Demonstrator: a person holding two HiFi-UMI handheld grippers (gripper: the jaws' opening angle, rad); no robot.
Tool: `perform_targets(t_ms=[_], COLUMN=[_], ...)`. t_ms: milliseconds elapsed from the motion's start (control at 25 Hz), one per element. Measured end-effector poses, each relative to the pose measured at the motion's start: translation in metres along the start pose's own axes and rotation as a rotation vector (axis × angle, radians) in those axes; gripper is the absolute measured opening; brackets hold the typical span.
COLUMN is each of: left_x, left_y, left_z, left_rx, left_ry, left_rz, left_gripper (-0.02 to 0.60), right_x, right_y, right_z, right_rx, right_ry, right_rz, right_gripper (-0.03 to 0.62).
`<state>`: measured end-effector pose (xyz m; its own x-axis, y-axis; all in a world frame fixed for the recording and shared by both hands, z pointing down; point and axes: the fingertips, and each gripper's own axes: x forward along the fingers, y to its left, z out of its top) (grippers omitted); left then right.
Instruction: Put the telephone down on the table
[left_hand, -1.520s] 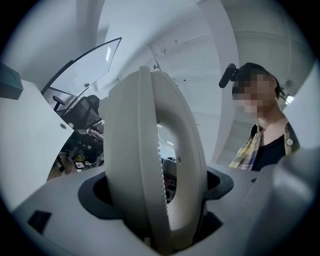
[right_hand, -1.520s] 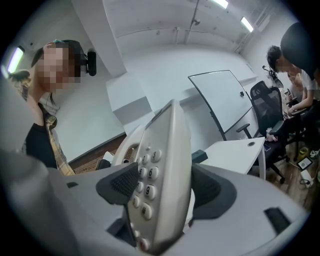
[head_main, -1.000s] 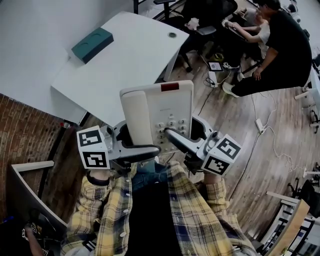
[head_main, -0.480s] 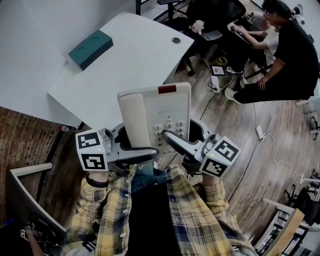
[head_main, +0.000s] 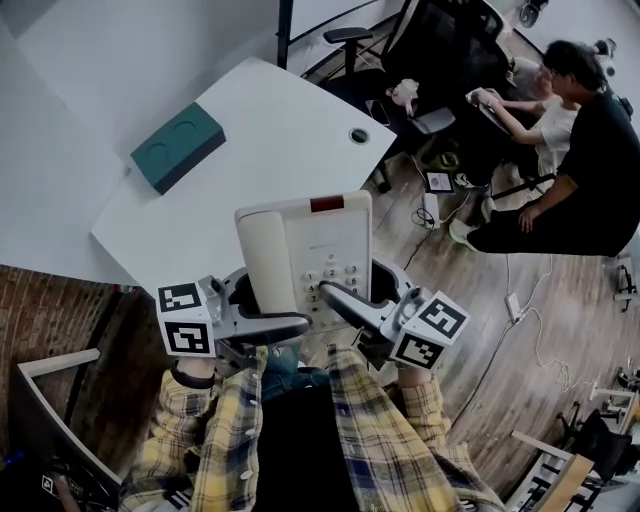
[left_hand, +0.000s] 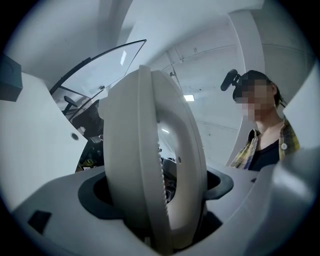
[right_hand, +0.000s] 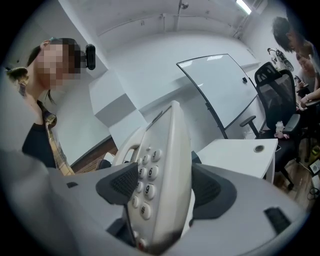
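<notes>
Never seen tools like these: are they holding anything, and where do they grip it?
The white telephone, clamped by both: the left gripper on its handset side, the right gripper on its keypad side, both near the lower end.

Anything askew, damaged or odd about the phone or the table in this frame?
Nothing stands out. The telephone, handset seated in its cradle, is clamped between the left gripper and right gripper, not yet on the table, where a teal box lies.
</notes>
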<state>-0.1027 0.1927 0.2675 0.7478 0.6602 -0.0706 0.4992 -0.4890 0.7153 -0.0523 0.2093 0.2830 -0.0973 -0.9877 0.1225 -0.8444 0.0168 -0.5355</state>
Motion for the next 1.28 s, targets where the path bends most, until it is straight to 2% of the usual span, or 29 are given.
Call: perform_targets(t_ms=[400, 600, 920, 1080, 1280], left_x=[-0.015, -0.032, -0.029, -0.035, -0.047], left_y=[0.043, 0.047, 0.055, 0.066, 0.09], left_z=[0.046, 0.056, 0.064, 0.07, 0.074], left_rx=[-0.005, 0.012, 0.001, 0.018, 0.044], left_ry=[-0.043, -0.064, -0.105, -0.144, -0.216], left_rz=[0.07, 0.067, 0.082, 0.117, 0.211], left_gripper=[0.44, 0.44, 0.44, 0.44, 0.44], right_x=[0.058, 0.076, 0.084, 0.099, 0.13], right_y=[-0.028, -0.021, -0.03, -0.035, -0.048], right_z=[0.026, 0.028, 0.036, 0.038, 0.031], right_rx=[0.01, -0.01, -0.024, -0.039, -0.053], right_ry=[0.053, 0.065, 0.111, 0.136, 0.205], right_rz=[0.072, 0.077, 0.099, 0.145, 0.251], right_gripper=[0.299, 0.299, 0.299, 0.299, 0.299])
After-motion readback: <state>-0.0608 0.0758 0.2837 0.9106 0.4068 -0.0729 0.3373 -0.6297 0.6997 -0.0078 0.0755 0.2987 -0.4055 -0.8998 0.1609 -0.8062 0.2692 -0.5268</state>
